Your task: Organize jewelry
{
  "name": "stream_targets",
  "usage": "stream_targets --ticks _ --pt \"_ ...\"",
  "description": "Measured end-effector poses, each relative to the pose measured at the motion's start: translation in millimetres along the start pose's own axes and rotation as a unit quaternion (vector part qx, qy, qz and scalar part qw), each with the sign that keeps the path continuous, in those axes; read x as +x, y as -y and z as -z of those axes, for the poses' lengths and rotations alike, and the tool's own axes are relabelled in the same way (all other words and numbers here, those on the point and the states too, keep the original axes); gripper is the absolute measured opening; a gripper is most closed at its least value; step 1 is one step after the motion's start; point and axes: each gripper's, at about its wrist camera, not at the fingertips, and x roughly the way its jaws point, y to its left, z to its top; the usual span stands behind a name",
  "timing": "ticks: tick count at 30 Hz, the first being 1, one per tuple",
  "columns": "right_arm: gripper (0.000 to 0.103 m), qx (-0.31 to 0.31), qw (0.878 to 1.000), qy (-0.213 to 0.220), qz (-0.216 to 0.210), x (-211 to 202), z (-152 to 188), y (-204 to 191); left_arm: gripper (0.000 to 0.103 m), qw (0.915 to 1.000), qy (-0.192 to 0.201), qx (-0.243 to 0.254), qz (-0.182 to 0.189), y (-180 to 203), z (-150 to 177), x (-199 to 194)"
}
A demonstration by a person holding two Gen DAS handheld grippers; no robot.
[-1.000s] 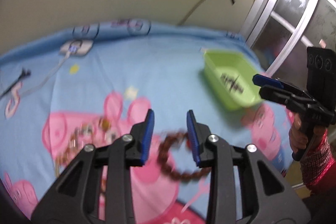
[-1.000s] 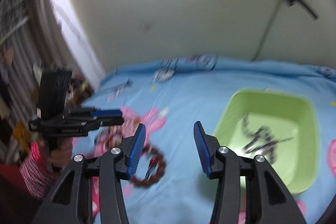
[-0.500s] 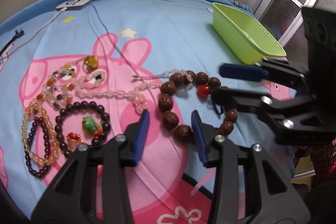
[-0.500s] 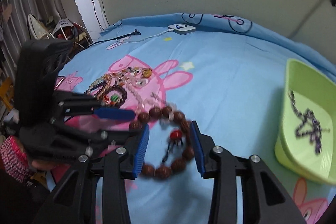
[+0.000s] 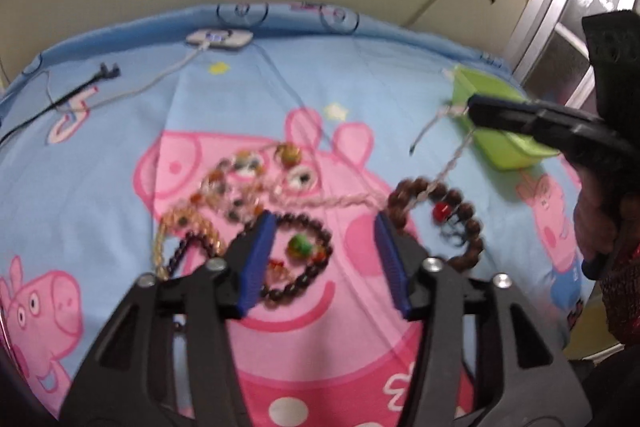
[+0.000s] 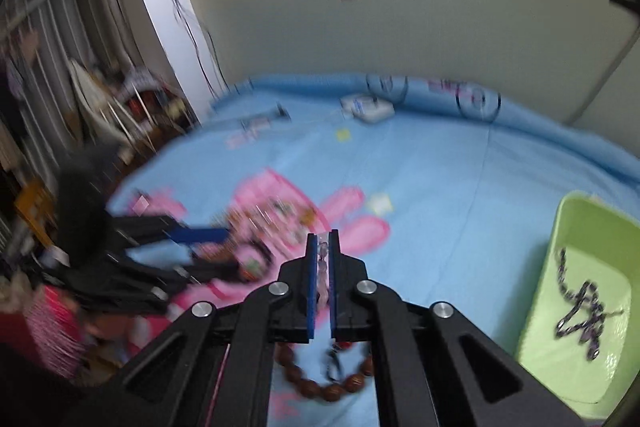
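Note:
Several bead bracelets and necklaces [image 5: 248, 195] lie in a pile on the blue cartoon bedsheet. My left gripper [image 5: 324, 259] is open above a dark bead bracelet [image 5: 304, 259] with a green charm. My right gripper [image 6: 322, 267] is shut on a pale pink bead necklace [image 5: 448, 167], lifting one end while the rest trails to the pile. The right gripper also shows in the left wrist view [image 5: 476, 109]. A brown bead bracelet [image 5: 440, 219] with a red bead lies under it, and shows in the right wrist view [image 6: 328, 387]. A green tray [image 6: 576, 227] holds a dark chain [image 6: 580, 311].
A white charger [image 5: 220, 39] with its cable and a black cable [image 5: 80, 87] lie near the bed's far edge by the wall. A window frame stands at the right. Cluttered shelves stand left of the bed in the right wrist view.
My right gripper has closed on the pink bead necklace and lifted it up toward the tray. My left gripper has drawn back and left, over the dark bracelet.

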Motion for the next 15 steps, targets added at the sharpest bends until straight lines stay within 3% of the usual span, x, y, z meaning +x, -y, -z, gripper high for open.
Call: stream_targets --ticks 3,6,11,13,14,15 --pt "0.0 0.002 0.999 0.038 -0.017 -27.5 -20.4 -9.2 0.064 0.999 0.027 0.024 0.026 22.4 -12.1 -11.8" --pt "0.0 -0.004 0.996 0.08 -0.026 -57.0 -40.2 -21.3 0.064 0.9941 0.06 0.074 0.051 55.9 -24.1 -22.8" --pt "0.0 -0.014 0.99 0.14 -0.031 -101.5 -66.3 -37.4 0.064 0.9852 0.079 0.134 0.072 99.7 -44.1 -21.0" --pt "0.0 -0.019 0.985 0.168 -0.024 -123.4 -75.6 -41.8 0.039 0.983 0.073 0.154 0.069 110.4 -49.1 -12.1" --pt "0.0 -0.02 0.983 0.18 -0.02 -132.9 -79.1 -41.3 0.014 0.983 0.061 0.159 0.07 113.5 -52.3 -6.3" --pt "0.0 -0.021 0.982 0.186 -0.016 -139.1 -81.2 -40.6 0.005 0.9835 0.056 0.157 0.07 115.4 -54.1 -5.4"
